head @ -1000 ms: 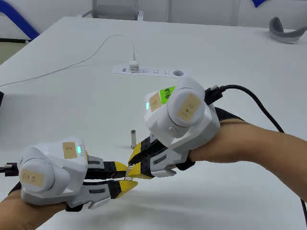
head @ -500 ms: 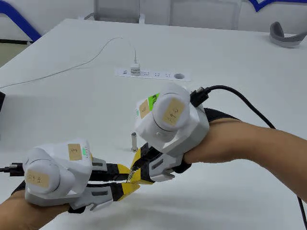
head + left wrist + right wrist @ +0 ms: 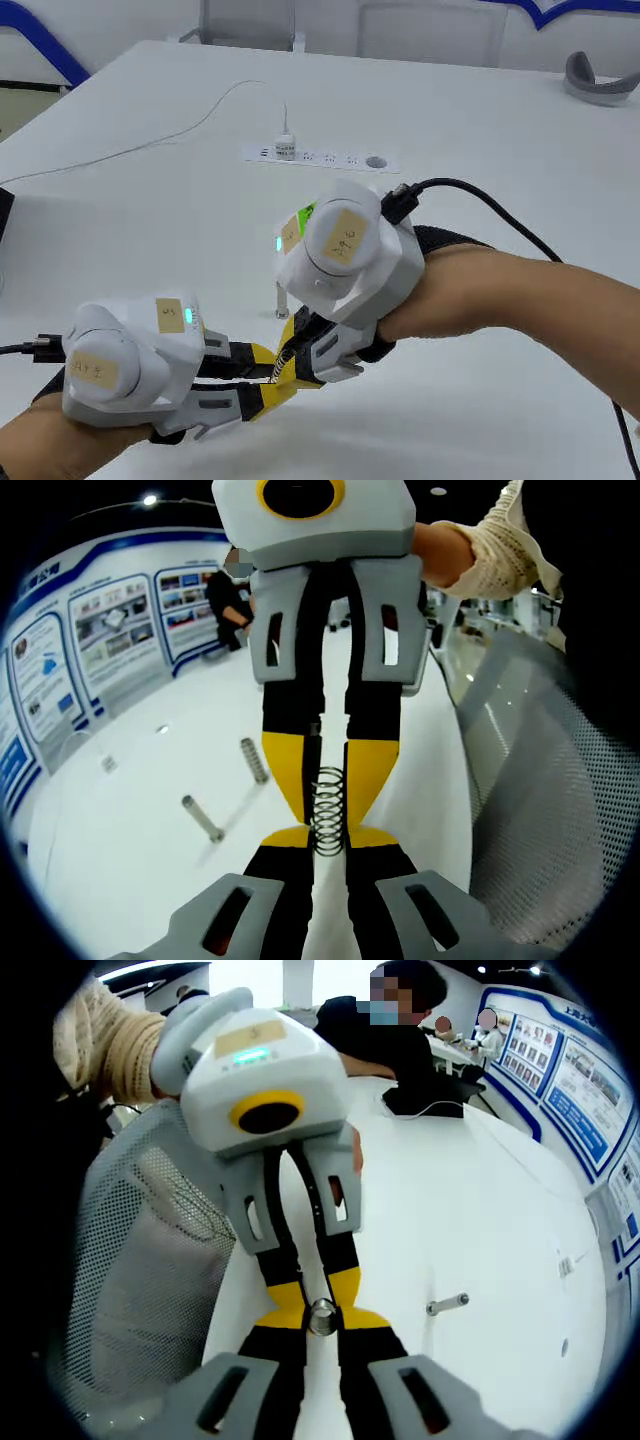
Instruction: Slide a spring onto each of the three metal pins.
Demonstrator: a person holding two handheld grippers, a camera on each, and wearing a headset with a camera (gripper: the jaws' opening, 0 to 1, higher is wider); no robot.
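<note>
Well, vs 1 s ago the right gripper [image 3: 290, 355] has slid left & down w/ its forearm, more than the cam shift alone explains. Its white body now crowds the top of the metal pin [image 3: 280, 302], which stood clear before. The left gripper [image 3: 272, 375] has barely moved. Both sets of tips meet at the same spot as before, low over the desk [image 3: 120, 220].

From the left: the left gripper lies near-level, pointing right, green light on top. Its fingers [image 3: 285, 838] are closed on the near end of the spring [image 3: 328, 810], yellow tips pressed to the coils on either side. The spring runs straight on into the right gripper's tips, held off the desk btwn the two. The right gripper comes in from upper right, nose tilted down & left. Its fingers [image 3: 362, 1317] pinch the spring's other end, which shows in the right gripper view as a small ring wedged btwn the yellow tips.

In the left gripper view a plain pin [image 3: 203, 818] & a ribbed-looking pin [image 3: 255, 760] stand on the desk left of the fingers, apart from each other. Can't tell if the ribbing is a spring. Farther back lies a power strip [image 3: 320, 157] w/ a white charger [image 3: 285, 147] plugged in. A black cable [image 3: 480, 195] loops off the right gripper.
</note>
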